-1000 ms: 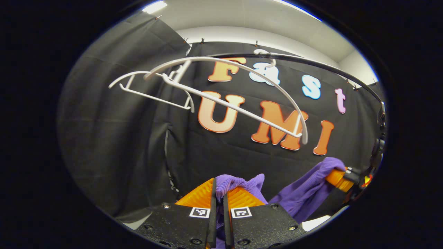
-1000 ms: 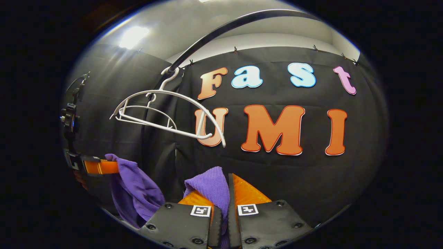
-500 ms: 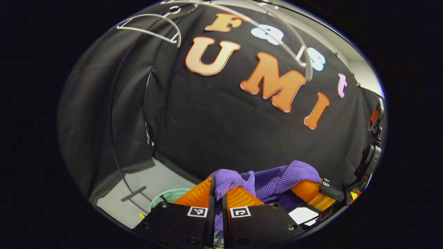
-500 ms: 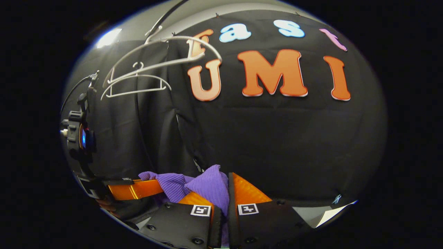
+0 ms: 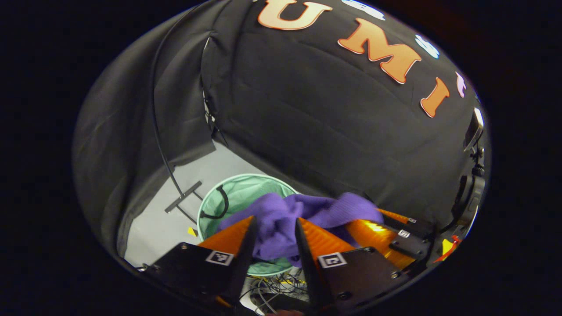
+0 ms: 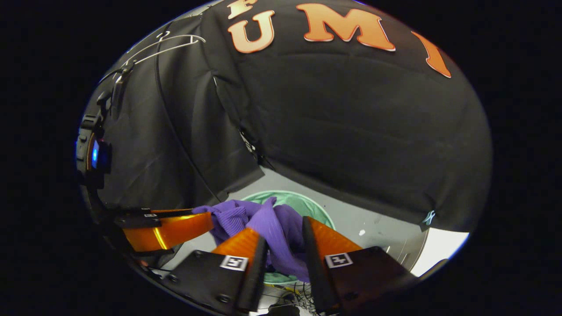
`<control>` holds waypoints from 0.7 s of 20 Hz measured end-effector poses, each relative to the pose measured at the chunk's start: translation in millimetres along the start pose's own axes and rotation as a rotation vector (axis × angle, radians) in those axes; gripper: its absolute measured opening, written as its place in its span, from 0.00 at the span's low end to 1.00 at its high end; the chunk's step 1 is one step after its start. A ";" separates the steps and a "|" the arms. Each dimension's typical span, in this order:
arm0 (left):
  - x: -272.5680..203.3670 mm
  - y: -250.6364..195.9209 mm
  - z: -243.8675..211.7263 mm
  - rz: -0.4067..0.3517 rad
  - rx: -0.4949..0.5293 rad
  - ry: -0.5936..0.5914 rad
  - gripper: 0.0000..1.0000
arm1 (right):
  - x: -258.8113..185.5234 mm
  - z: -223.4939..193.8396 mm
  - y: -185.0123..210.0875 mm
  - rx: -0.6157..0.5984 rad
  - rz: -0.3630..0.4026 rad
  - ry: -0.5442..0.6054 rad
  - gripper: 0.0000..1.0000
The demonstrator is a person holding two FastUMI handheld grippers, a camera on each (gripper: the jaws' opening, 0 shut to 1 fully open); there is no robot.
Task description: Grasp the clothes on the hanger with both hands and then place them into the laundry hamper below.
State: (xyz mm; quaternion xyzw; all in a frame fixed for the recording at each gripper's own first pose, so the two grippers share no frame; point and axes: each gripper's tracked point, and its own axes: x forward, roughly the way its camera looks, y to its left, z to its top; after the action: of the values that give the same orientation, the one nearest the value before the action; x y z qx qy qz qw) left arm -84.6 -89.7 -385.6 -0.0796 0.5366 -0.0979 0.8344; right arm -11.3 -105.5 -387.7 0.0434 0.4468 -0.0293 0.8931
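Nearest in the left gripper view, the left gripper [image 5: 273, 228] has its orange fingers spread apart with the purple garment [image 5: 281, 219] bunched in the gap; it looks released, though cloth hides the inner faces, so some light contact on one side cannot be ruled out. The right gripper [image 6: 283, 230] stands the same way in the right gripper view, its fingers parted around a fold of the garment [image 6: 276, 228], which sags between them rather than being pinched. Each gripper appears just beside the other, to the right in the left gripper view and to the left in the right. Below and just beyond the fingers sits the pale green laundry hamper [image 5: 210, 197], its round mouth open on the grey floor [image 5: 175, 219], with the garment hanging directly over it. Farther off, a white hanger [image 6: 175, 41] hangs bare on the left, high up. The step in hand is the drop: the next move calls for drawing both grippers up and away so the cloth slips free into the hamper without snagging on a finger.
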 end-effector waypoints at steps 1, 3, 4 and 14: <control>-0.1 10.4 -5.9 0.033 0.003 0.011 0.75 | 1.7 -7.2 1.7 0.011 0.007 0.029 0.68; -2.7 24.3 -10.3 0.068 0.004 0.013 0.99 | -4.0 -12.6 3.9 0.016 0.009 0.051 0.99; -6.7 26.9 -9.9 0.071 0.002 0.011 0.98 | -5.2 -12.9 4.2 0.014 0.007 0.051 0.99; -93.2 28.6 65.8 0.031 0.083 -0.265 0.98 | -91.9 51.0 38.3 -0.015 -0.035 -0.180 0.99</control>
State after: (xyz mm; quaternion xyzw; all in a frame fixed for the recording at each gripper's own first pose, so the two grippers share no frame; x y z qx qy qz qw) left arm -60.2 -37.0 -283.4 -0.0492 0.4182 -0.0958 0.9019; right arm -22.3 -71.5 -281.7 0.0262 0.3657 -0.0454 0.9293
